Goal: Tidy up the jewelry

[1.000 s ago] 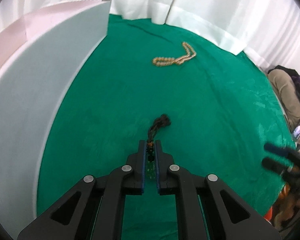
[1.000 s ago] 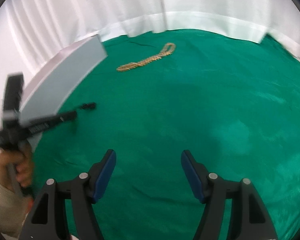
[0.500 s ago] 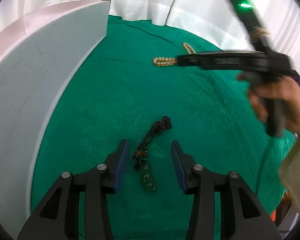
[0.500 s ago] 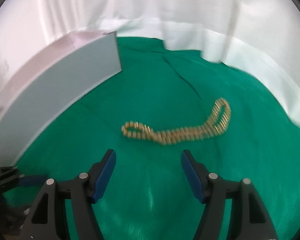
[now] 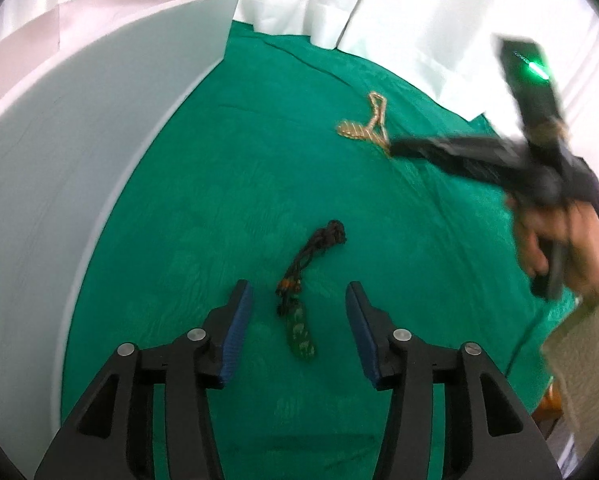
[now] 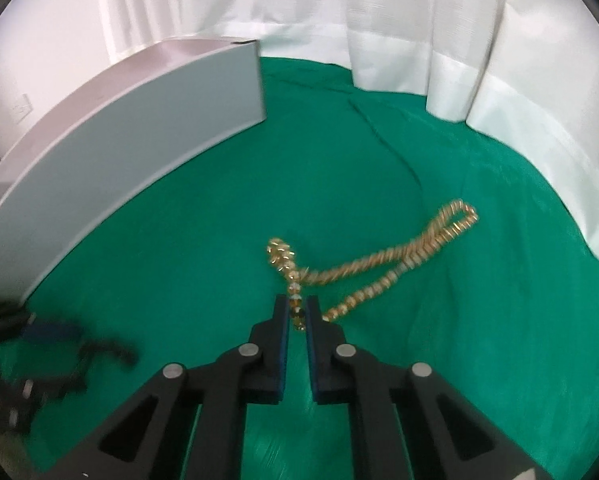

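Gold necklace pinched in right hand-held gripper; left hand-held gripper gapes over green pendant.

**A staged recording booth, not a lived-in room**

The place looked like a small set built for filming. A green cloth covered the whole worktop, wrinkled in long creases toward the upper middle of the frame. White curtains hung in folds close behind it, closing off the top and right of both views. A plain white box stood along the left. At the right edge of the left wrist view, a green indicator light glowed on handheld equipment.
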